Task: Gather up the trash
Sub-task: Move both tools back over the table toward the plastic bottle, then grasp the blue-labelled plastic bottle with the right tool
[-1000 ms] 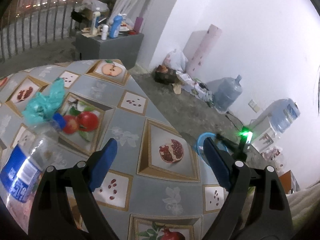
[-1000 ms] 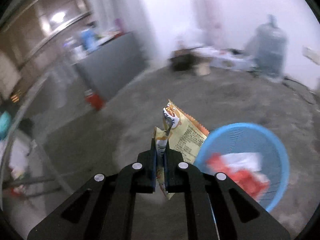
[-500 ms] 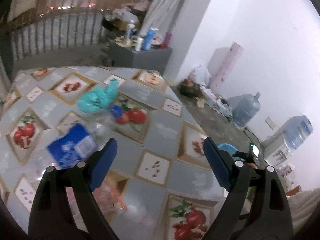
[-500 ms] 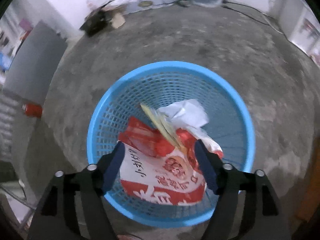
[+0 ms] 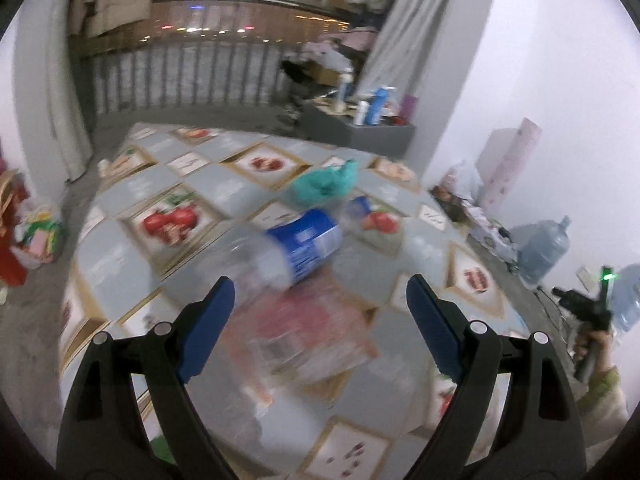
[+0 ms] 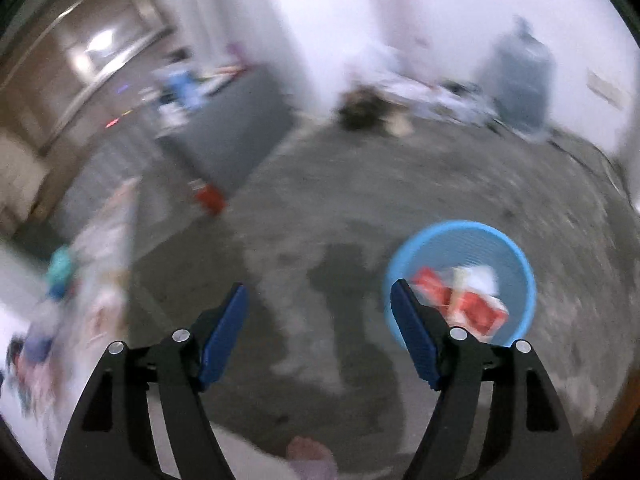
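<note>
Left wrist view: table (image 5: 132, 260) with fruit-print cloth carries a clear plastic bottle (image 5: 296, 252) lying flat, a blurred pink wrapper (image 5: 308, 340) beside it and a crumpled teal bag (image 5: 324, 184) beyond. Left gripper (image 5: 320, 320) stands wide, empty. Right gripper (image 6: 320, 328) also wide, empty, above floor; blue basket (image 6: 520, 280) holds red wrappers (image 6: 472, 304).

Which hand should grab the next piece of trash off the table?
Left, probably. The left gripper is open and points at the table, with the plastic bottle and a blurry wrapper just ahead. The right gripper is open over the floor beside the blue basket.
</note>
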Action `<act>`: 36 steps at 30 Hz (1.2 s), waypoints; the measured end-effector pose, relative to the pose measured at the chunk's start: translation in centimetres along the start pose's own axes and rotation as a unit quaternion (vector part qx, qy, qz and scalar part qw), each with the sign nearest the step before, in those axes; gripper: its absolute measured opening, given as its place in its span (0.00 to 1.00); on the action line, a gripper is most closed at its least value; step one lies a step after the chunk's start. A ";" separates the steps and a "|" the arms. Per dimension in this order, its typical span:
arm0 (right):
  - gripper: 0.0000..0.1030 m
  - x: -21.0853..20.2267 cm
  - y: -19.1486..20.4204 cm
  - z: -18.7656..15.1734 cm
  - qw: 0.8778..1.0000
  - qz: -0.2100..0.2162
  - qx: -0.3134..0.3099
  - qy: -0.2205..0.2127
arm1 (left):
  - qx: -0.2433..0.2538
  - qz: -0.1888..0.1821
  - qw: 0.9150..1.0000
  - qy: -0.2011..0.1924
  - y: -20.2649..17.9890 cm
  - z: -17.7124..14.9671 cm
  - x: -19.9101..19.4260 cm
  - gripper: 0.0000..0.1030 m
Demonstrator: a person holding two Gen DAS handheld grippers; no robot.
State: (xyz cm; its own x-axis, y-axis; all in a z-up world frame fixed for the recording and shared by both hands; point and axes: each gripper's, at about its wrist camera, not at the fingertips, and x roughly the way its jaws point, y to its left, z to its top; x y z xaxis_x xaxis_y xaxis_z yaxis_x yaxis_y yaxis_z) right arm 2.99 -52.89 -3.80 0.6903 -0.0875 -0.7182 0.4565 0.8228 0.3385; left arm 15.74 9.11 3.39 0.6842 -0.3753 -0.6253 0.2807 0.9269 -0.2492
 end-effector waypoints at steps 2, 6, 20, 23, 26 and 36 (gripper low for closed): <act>0.70 -0.8 3.9 -0.2 0.999 0.035 -0.019 0.001 | -0.007 0.012 1.000 -0.001 1.2 -0.8 -0.5 0.81; 0.70 -1.0 11.4 -1.5 0.993 0.114 -0.035 0.022 | -0.005 0.038 0.999 -0.016 3.0 -1.9 -1.6 0.81; 0.66 3.5 31.8 -10.4 0.948 0.254 -0.112 0.157 | -0.056 -0.024 0.998 -0.024 9.5 -1.7 -0.4 0.72; 0.66 3.9 33.6 -10.4 0.943 0.273 -0.094 0.166 | -0.116 -0.081 0.990 -0.019 12.0 0.1 1.7 0.66; 0.66 4.5 34.2 -9.9 0.940 0.289 -0.059 0.173 | -0.153 -0.106 0.982 0.010 13.3 1.6 5.0 0.56; 0.66 4.9 31.7 -8.9 0.942 0.288 0.023 0.169 | -0.116 -0.247 0.958 0.087 7.8 1.0 8.4 0.47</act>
State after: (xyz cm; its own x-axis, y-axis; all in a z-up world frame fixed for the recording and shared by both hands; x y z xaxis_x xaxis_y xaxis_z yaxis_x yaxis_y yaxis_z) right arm 15.87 -22.20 -1.99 0.6160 0.5573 -0.5568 0.0896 0.6527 0.7523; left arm 24.37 13.21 -3.12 0.3782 -0.7809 -0.4971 0.3698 0.6197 -0.6922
